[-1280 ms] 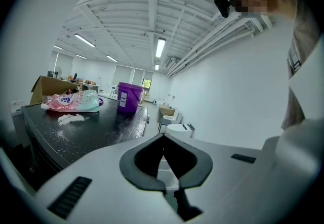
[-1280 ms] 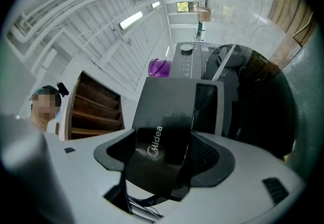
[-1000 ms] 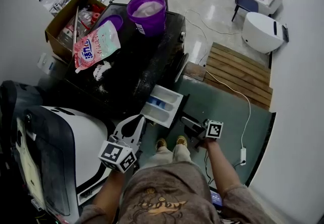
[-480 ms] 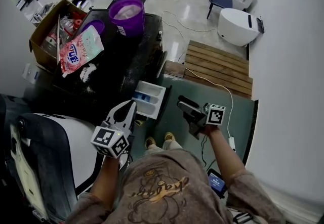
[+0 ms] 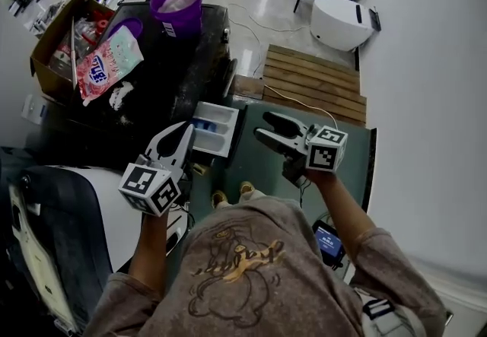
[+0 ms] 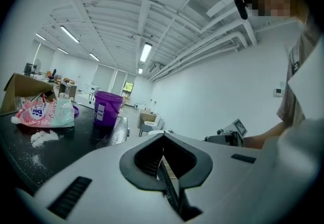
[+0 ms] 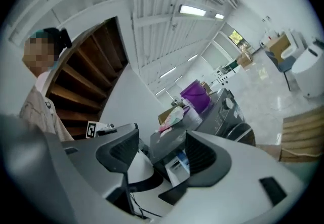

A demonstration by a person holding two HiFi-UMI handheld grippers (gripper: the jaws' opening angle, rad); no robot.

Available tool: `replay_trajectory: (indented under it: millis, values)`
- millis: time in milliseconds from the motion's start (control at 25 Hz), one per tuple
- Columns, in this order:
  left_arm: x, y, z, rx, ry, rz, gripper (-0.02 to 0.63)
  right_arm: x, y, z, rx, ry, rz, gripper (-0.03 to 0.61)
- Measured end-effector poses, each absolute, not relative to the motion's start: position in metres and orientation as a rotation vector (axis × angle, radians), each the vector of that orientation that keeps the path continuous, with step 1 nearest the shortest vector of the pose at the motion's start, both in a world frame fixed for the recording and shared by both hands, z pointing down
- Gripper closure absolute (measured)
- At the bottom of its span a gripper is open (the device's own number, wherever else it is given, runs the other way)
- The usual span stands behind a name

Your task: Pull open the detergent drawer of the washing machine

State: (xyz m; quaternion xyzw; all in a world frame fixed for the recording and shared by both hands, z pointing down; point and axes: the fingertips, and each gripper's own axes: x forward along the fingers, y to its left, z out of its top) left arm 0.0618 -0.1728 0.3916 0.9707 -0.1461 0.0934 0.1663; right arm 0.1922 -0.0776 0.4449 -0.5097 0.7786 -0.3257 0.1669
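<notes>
The black washing machine has its white detergent drawer pulled out, showing a blue compartment. In the right gripper view the drawer shows between the jaws but far beyond them. My left gripper hangs just left of the drawer with its jaws shut on nothing; in its own view the left gripper's tips meet. My right gripper floats to the right of the drawer, apart from it. The right gripper is open, its jaws are closing, and nothing lies between them.
A purple bucket, a pink detergent bag and spilled white powder sit on the machine's top. A cardboard box is at the left, a wooden pallet and a white appliance at the right.
Both grippers have risen, the right one more, and it has rolled so its marker cube faces up. The right jaws have narrowed a little. The drawer stays pulled out.
</notes>
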Motion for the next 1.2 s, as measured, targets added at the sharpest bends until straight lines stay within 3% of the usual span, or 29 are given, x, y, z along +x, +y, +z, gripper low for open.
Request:
replay_trajectory:
  millis: [240,560,920,1200]
  values:
    - [0.060,-0.169,0.383,2.814,-0.374,0.282,0.592,0.192,-0.072,0.406,-1.660,2.318,-0.697,0.325]
    - [0.055,-0.164,0.377,2.887,-0.376,0.183,0.592,0.194,-0.062,0.381,-1.903,2.369,-0.358,0.446]
    - [0.047,-0.176,0.395,2.890,-0.502,0.126,0.592,0.187,-0.064,0.394,-2.025,2.316,-0.267,0.562]
    - [0.040,-0.182,0.409,2.876,-0.584,0.120,0.592,0.185,-0.069,0.408,-2.076,2.267,-0.220,0.574]
